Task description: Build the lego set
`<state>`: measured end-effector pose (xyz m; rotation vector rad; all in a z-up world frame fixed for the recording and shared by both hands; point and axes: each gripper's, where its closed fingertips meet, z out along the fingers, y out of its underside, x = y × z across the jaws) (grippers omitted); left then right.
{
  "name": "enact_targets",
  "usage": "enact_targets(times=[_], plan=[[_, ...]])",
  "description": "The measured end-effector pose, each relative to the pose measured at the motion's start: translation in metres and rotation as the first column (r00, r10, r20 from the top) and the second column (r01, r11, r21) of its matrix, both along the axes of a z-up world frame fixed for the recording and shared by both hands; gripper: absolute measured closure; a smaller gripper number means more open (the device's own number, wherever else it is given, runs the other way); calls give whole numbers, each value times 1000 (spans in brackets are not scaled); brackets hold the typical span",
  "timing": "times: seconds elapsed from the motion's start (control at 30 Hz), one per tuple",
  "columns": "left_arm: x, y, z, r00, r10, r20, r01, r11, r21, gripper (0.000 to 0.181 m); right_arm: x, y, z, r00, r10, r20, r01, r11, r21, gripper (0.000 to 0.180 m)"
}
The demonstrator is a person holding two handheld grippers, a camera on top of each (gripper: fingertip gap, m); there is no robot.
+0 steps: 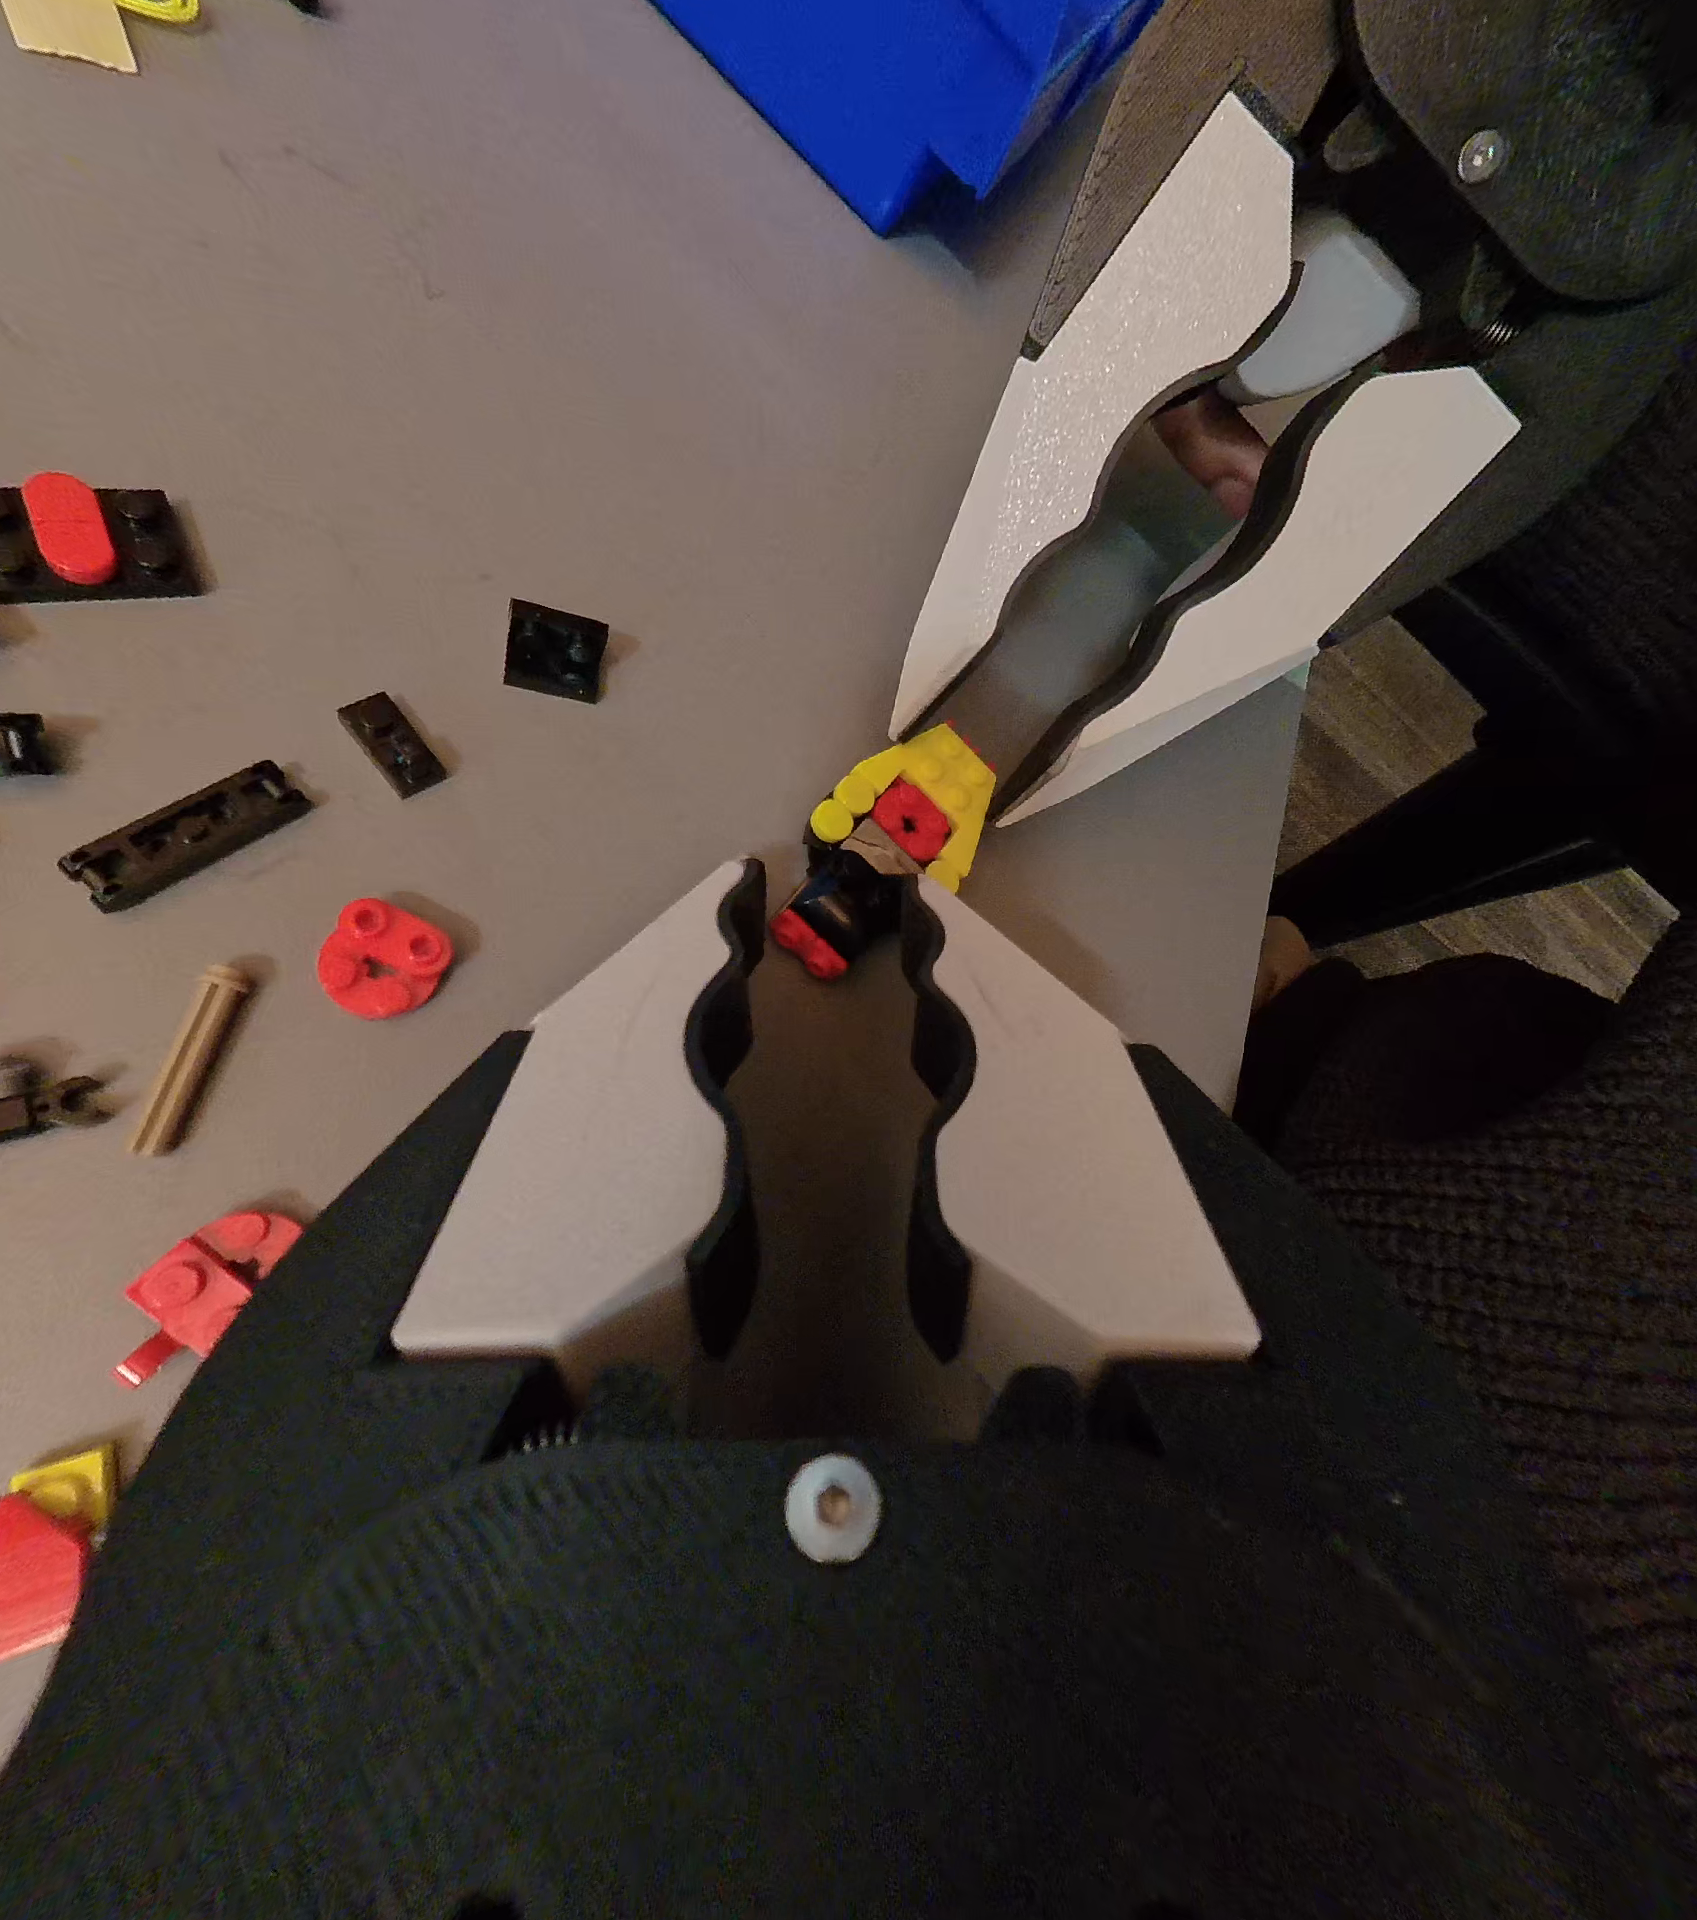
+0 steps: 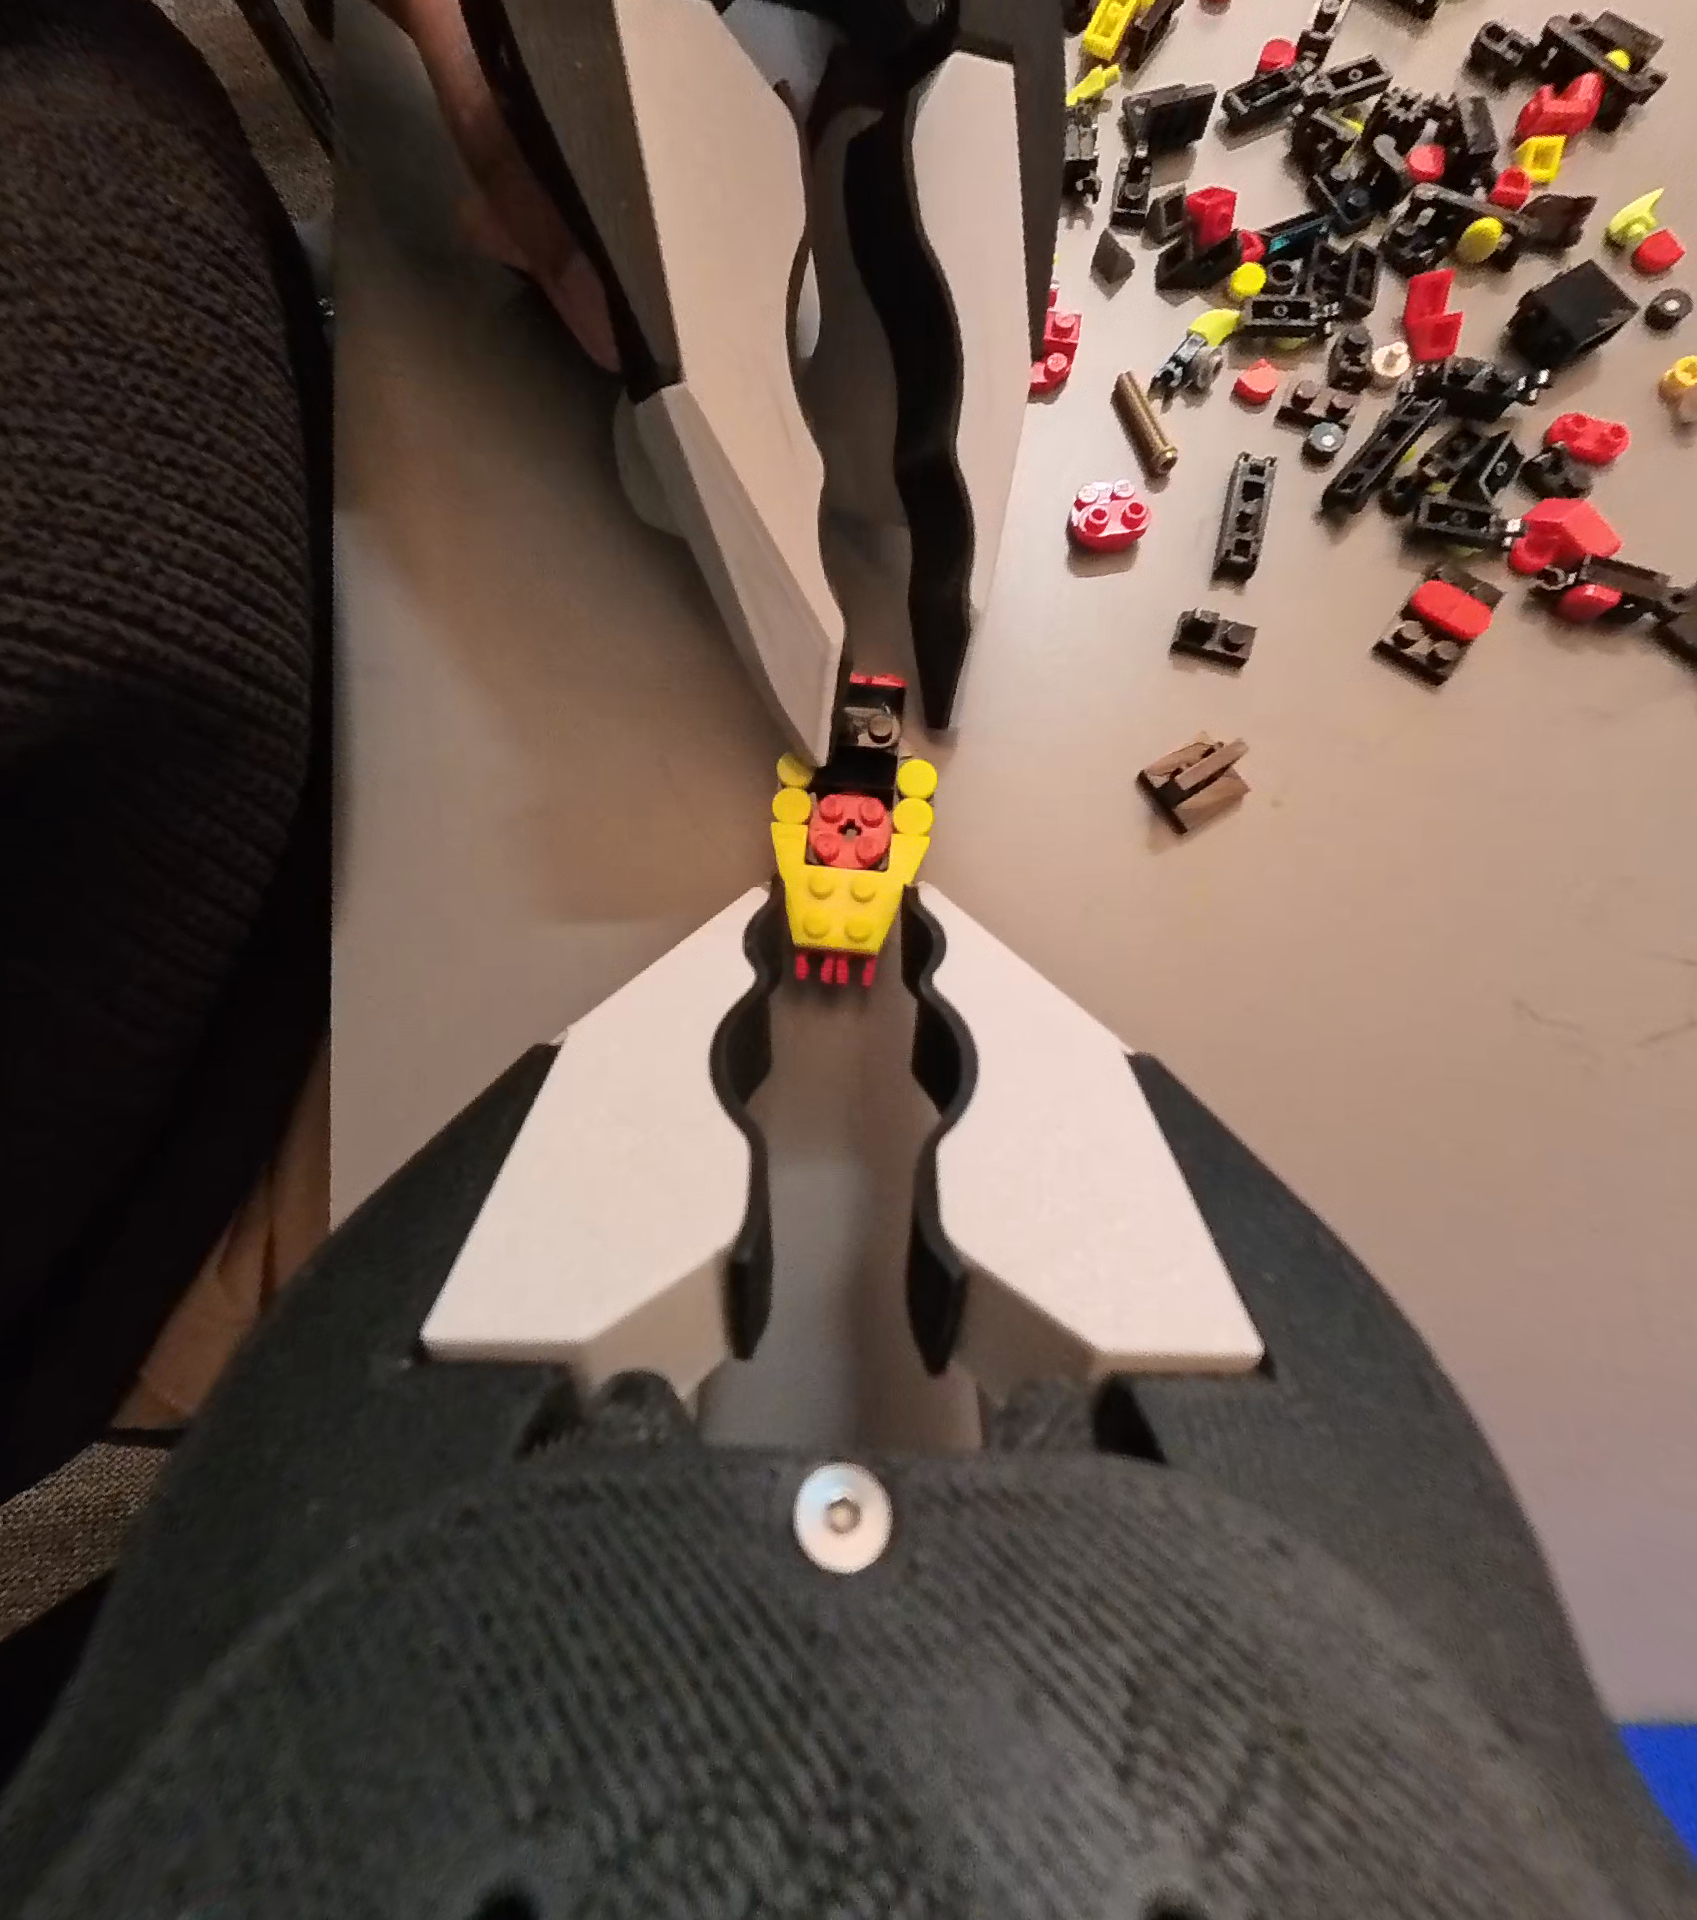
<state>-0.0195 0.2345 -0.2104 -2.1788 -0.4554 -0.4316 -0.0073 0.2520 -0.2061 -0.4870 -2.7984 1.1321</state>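
A small lego assembly (image 1: 911,821) hangs between both grippers over the grey table (image 1: 511,364), near its edge. It has a yellow wedge front, yellow round studs along the sides, a red round plate on top, and a black and red rear. My left gripper (image 1: 831,883) is shut on the black and red rear end. My right gripper (image 1: 950,774) comes in from the upper right, shut on the yellow end. In the right wrist view the assembly (image 2: 849,831) sits with its yellow wedge between my right gripper's (image 2: 839,899) tips. The left gripper (image 2: 880,732) holds the far end.
Loose pieces lie left of the grippers: a red round plate (image 1: 385,956), a tan axle (image 1: 195,1055), black plates (image 1: 184,836). A dense pile of pieces (image 2: 1395,312) and a brown piece (image 2: 1192,784) show in the right wrist view. A blue bin (image 1: 885,94) stands behind. A dark knit sleeve (image 1: 1550,1351) is beside the table edge. The tips of both grippers are at nearly the same place. The brown piece (image 2: 1192,784) sits 5 centimeters or so from the ends of my left fingers. It turns up in the left wrist view (image 1: 584,630) as well.
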Motion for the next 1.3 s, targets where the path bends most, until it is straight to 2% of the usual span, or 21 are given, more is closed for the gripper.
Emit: enact_targets(times=[1.3], plan=[[0,0,1,999,4,46,-5,1000,14,159,-1,0,0,1000,-7,19,8,999,-39,159]])
